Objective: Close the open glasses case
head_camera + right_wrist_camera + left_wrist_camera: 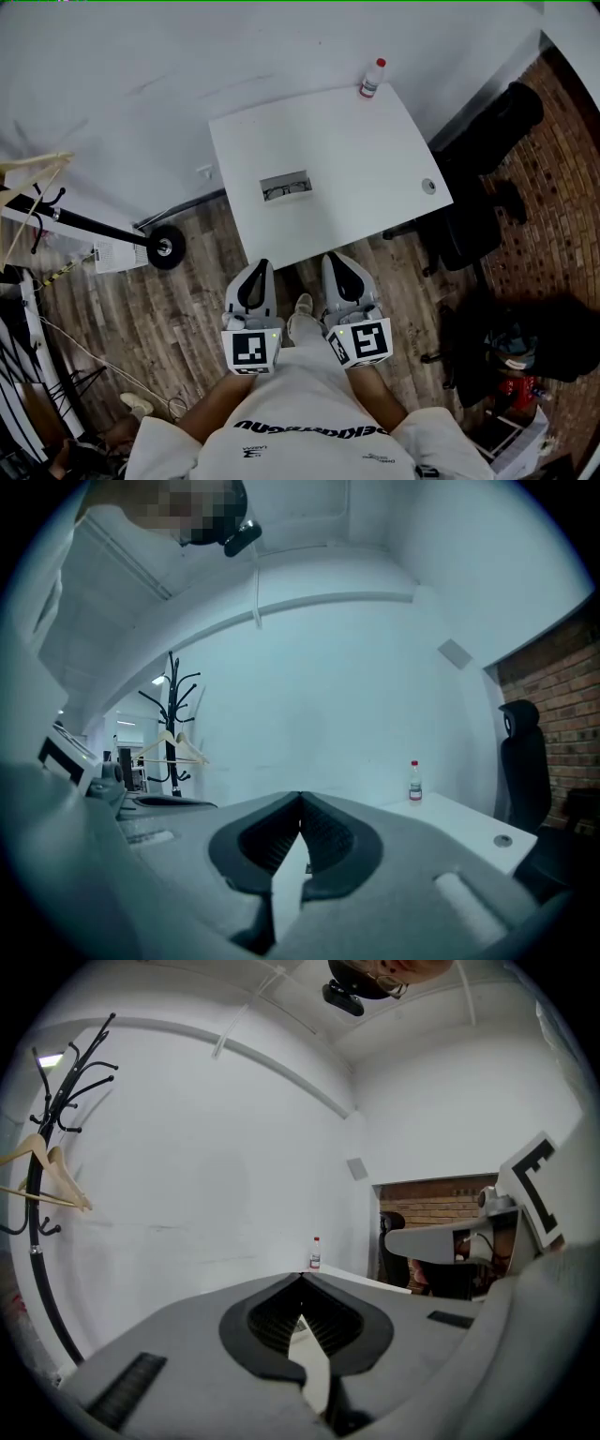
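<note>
Standing on a wooden floor [141, 319] that is filling the lower left of the head view, and facing a white wall [141, 75] spreading across the top. Looking down on a white desk [356, 169] sitting at upper centre, one corner pointing toward the wall. Passing over a black chair [487, 178] standing just beside the desk at the right of the frame, and a black coat rack [94, 228] reaching in from the left edge with a wooden hanger [33, 169] hanging on it.

Holding the left gripper [262, 265] and the right gripper [330, 258] side by side at lower centre, the tips just reaching the near edge of the desk in the picture and the marker cubes lying nearest the body. Pressing the jaws of each gripper together at the tips, as each gripper view is showing, and pinching nothing.

Finding the glasses case [286, 187] lying open on the desk, left of the desk's middle and just above the grippers in the frame, dark glasses showing inside, well apart from both pairs of jaws.

Spotting a small bottle [372, 79] with a red cap standing upright at the far corner of the desk, at the top of the frame, well apart from the glasses case.
</note>
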The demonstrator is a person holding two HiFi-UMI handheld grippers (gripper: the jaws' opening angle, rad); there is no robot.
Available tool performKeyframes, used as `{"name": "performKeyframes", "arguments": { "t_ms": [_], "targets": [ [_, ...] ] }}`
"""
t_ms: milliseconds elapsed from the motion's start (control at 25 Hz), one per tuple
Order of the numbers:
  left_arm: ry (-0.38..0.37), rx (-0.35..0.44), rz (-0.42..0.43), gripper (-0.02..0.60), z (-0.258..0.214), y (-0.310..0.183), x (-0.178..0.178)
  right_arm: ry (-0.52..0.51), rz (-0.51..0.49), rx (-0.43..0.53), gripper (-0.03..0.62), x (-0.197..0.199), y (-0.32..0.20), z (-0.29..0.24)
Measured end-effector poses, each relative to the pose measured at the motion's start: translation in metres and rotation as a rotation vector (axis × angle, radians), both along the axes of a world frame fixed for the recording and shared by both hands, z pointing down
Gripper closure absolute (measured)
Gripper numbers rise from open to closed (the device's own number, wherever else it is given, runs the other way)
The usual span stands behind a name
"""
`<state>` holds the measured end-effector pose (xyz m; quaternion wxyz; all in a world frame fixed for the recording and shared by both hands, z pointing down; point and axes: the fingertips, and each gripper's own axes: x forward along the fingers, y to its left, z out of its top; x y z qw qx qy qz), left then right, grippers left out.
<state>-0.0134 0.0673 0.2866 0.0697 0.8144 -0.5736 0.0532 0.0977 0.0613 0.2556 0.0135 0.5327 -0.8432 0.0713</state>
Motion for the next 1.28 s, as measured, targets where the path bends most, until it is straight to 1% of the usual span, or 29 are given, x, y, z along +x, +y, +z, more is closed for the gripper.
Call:
{"name": "performKeyframes", "arguments": {
  "t_ms": [120, 320, 480, 560, 760, 1000, 1160, 1280],
  "targets": [
    [-0.001, -0.029, -0.025, 0.584, 0.008, -0.023, 0.005, -0.015, -0.024, -0.024, 0.595, 0.003, -0.026, 0.01],
    [-0.03, -0.07, -0.056, 0.584, 0.023, -0.06, 0.007, -0.024, -0.062, -0.066, 0.595, 0.006, -0.066, 0.03],
    [0.006, -0.115, -0.1, 0.584, 0.034, -0.09, 0.008, -0.008, -0.101, -0.087, 0.595, 0.001, -0.094, 0.04],
    [0.006, -0.134, -0.108, 0.584, 0.041, -0.107, 0.009, -0.007, -0.105, -0.094, 0.595, 0.0, -0.11, 0.045],
    [-0.044, -0.154, -0.102, 0.584, 0.063, -0.141, -0.001, -0.013, -0.086, -0.135, 0.595, -0.008, -0.14, 0.066],
    [-0.035, -0.186, -0.093, 0.584, 0.085, -0.17, -0.017, 0.019, -0.05, -0.164, 0.595, -0.021, -0.165, 0.08],
    [-0.026, -0.235, -0.079, 0.584, 0.109, -0.19, -0.025, 0.021, -0.02, -0.186, 0.595, -0.026, -0.179, 0.096],
    [-0.036, -0.262, -0.067, 0.584, 0.125, -0.203, -0.028, 0.027, -0.013, -0.197, 0.595, -0.027, -0.187, 0.108]
  ]
}}
